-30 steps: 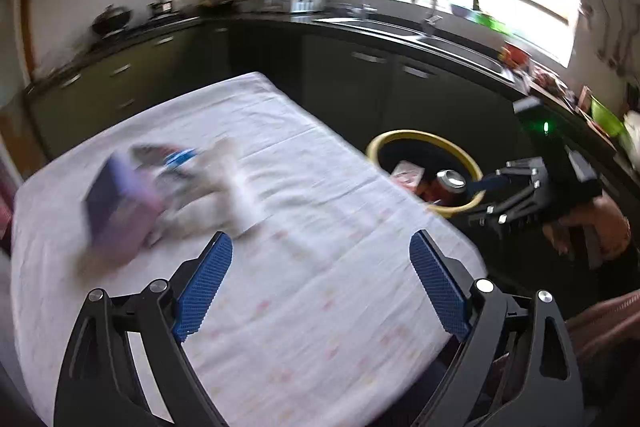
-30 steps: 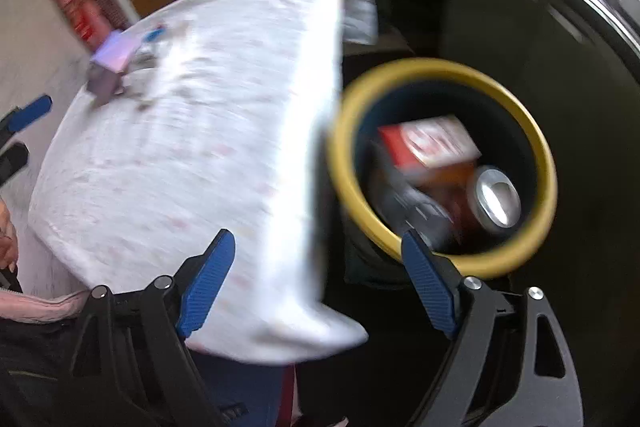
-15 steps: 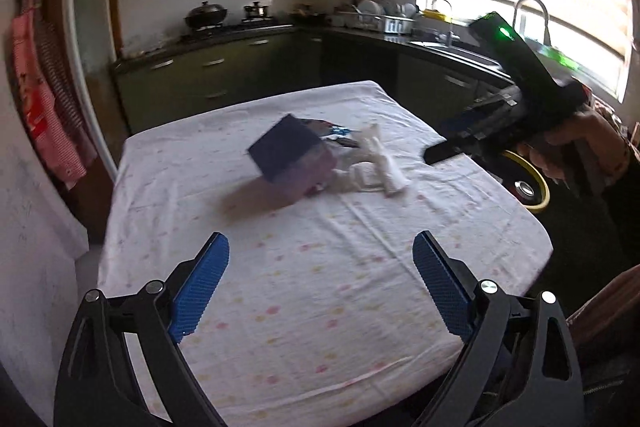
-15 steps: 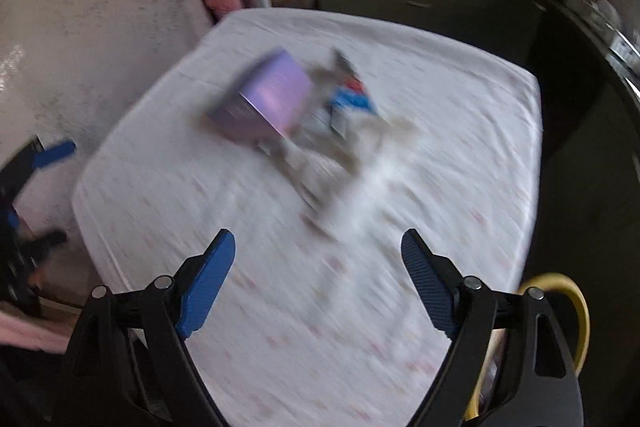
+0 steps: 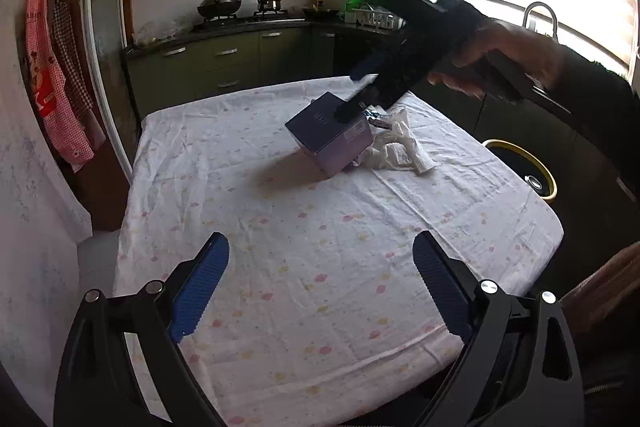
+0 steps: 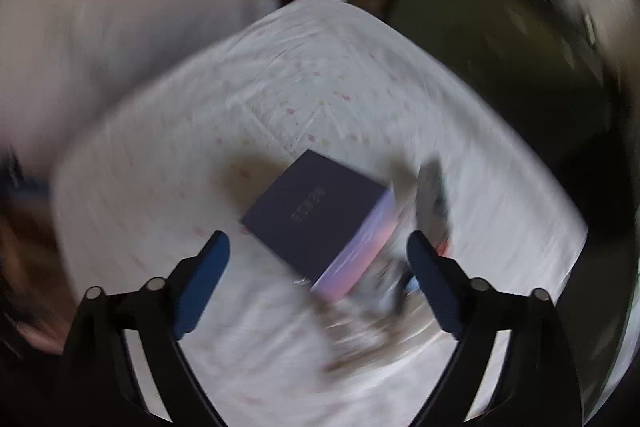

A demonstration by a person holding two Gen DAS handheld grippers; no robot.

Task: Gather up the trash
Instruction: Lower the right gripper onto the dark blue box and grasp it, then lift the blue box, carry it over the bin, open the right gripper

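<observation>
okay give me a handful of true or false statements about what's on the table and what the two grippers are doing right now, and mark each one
1. A dark purple box sits on the table. True.
2. The right gripper is clamped on the box. False: its jaws are opening, and the box lies just ahead of its fingertips, not pressed by them.
3. Crumpled white paper lies beside the box. True.
4. The left gripper holds a can. False: it is open with only the tablecloth showing between its fingers.
5. The yellow-rimmed bin stands on the table. False: it is off the table's edge, lower down.
</observation>
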